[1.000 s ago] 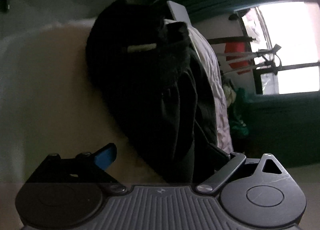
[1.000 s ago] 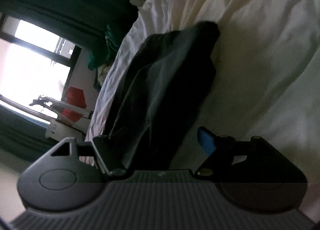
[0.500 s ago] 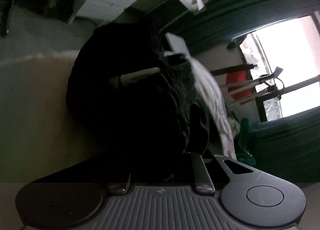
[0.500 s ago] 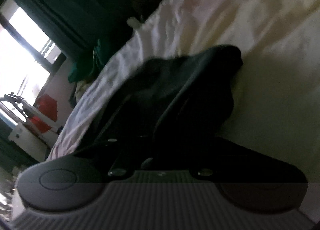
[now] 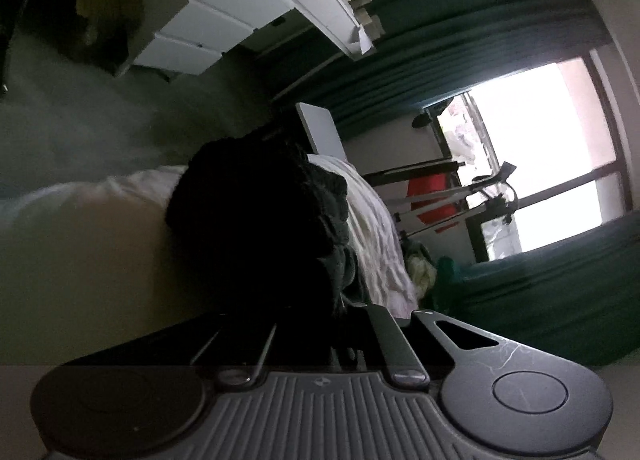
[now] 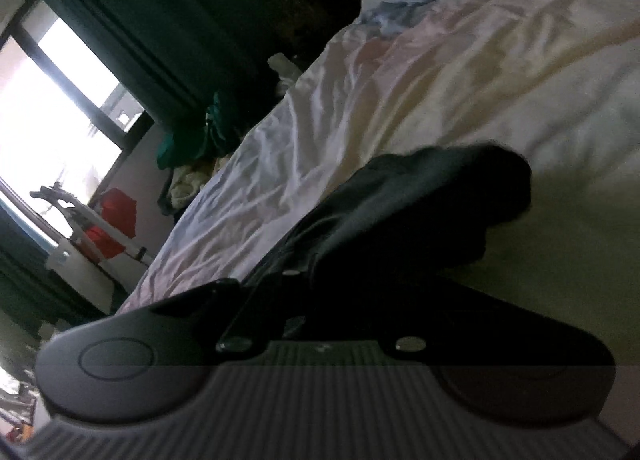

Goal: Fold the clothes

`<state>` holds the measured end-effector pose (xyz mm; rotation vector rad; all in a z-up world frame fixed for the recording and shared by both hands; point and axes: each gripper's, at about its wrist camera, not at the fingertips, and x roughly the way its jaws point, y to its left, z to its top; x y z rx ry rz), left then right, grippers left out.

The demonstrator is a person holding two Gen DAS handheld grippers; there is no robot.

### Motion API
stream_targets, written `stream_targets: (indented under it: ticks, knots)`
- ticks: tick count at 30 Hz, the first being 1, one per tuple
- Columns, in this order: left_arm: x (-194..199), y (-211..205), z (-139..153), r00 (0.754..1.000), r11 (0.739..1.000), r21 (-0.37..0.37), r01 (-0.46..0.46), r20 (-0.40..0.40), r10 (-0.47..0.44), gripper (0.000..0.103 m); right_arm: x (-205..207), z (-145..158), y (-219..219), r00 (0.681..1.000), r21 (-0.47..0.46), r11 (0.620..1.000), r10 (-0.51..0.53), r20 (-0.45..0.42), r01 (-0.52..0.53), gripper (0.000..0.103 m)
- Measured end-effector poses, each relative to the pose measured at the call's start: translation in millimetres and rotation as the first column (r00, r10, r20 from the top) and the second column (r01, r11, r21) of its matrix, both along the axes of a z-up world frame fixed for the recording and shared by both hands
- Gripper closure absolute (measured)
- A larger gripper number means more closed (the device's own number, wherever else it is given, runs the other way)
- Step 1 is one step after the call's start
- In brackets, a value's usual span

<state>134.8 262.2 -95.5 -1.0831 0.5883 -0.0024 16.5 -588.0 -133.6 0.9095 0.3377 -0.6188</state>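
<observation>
A dark garment [image 5: 256, 220] lies bunched on the pale bed sheet [image 5: 80, 252] in the left wrist view. My left gripper [image 5: 320, 320] is shut on its near edge, and the fingertips are buried in the cloth. In the right wrist view the same dark garment [image 6: 420, 204] rises from the wrinkled sheet [image 6: 400, 80] toward the camera. My right gripper [image 6: 320, 284] is shut on its near end. The blue pads of both grippers are hidden by fabric.
White drawers [image 5: 200, 36] and a shelf stand beyond the bed. Dark green curtains [image 5: 440, 44] frame a bright window [image 5: 540, 148]. A drying rack with a red item [image 6: 112, 224] stands by the window, and a heap of green clothes [image 6: 192, 140] lies at the bed's edge.
Both grippers were open around the garment's edge a second ago, blue pads showing. Both have since shut on the cloth and lifted, tilting the views up toward the room.
</observation>
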Motion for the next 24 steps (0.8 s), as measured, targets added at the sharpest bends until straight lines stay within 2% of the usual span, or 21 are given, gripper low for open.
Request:
stream_targets:
  ticks: [2, 6, 11, 12, 13, 14, 16, 17, 18, 20, 22, 24]
  knots:
    - [-13, 5, 8, 0.999, 0.999, 0.036, 0.014, -0.032, -0.013, 0.099, -24, -2, 3, 1.000, 0.020, 1.000, 0.004, 0.005, -0.004, 0.094]
    - [-23, -5, 8, 0.986, 0.986, 0.151, 0.070, -0.158, -0.046, 0.098, -69, -7, 10, 1.000, 0.061, 0.998, 0.011, 0.016, -0.012, 0.094]
    - [-30, -18, 19, 0.974, 0.939, 0.322, 0.123, -0.219, -0.052, 0.083, -89, -32, 15, 0.999, 0.118, 0.993, 0.000, 0.044, -0.005, 0.094]
    - [-34, -23, 25, 0.975, 0.921, 0.369, 0.125, -0.218, -0.045, 0.079, -91, -35, 15, 0.999, 0.128, 0.992, -0.007, 0.052, 0.000, 0.094]
    - [-39, -29, 31, 0.976, 0.899, 0.419, 0.125, -0.213, -0.036, 0.068, -91, -38, 15, 0.998, 0.136, 0.991, -0.013, 0.058, 0.004, 0.093]
    - [-46, -36, 40, 0.979, 0.870, 0.478, 0.119, -0.205, -0.021, 0.054, -91, -39, 15, 0.998, 0.142, 0.990, -0.015, 0.062, 0.006, 0.093]
    - [-63, -54, 59, 0.986, 0.803, 0.587, 0.104, -0.166, -0.007, 0.043, -92, -42, 14, 0.998, 0.150, 0.989, -0.012, 0.066, 0.002, 0.093]
    - [-72, -64, 68, 0.990, 0.766, 0.636, 0.096, -0.143, -0.005, 0.040, -92, -44, 14, 0.998, 0.152, 0.988, -0.008, 0.067, -0.003, 0.093]
    - [-80, -74, 75, 0.993, 0.739, 0.667, 0.096, -0.121, -0.019, 0.038, -92, -46, 12, 0.998, 0.153, 0.988, -0.002, 0.068, -0.009, 0.093]
    - [-90, -101, 87, 0.993, 0.698, 0.706, 0.119, -0.089, -0.078, 0.034, -92, -49, 11, 0.997, 0.154, 0.988, 0.010, 0.075, -0.022, 0.093]
    - [-90, -132, 93, 0.986, 0.649, 0.744, 0.158, -0.082, -0.147, 0.034, -92, -51, 10, 0.996, 0.146, 0.989, 0.025, 0.082, -0.036, 0.093]
    - [-85, -164, 98, 0.974, 0.611, 0.767, 0.196, -0.081, -0.210, 0.034, -92, -53, 9, 0.995, 0.136, 0.989, 0.038, 0.089, -0.050, 0.093]
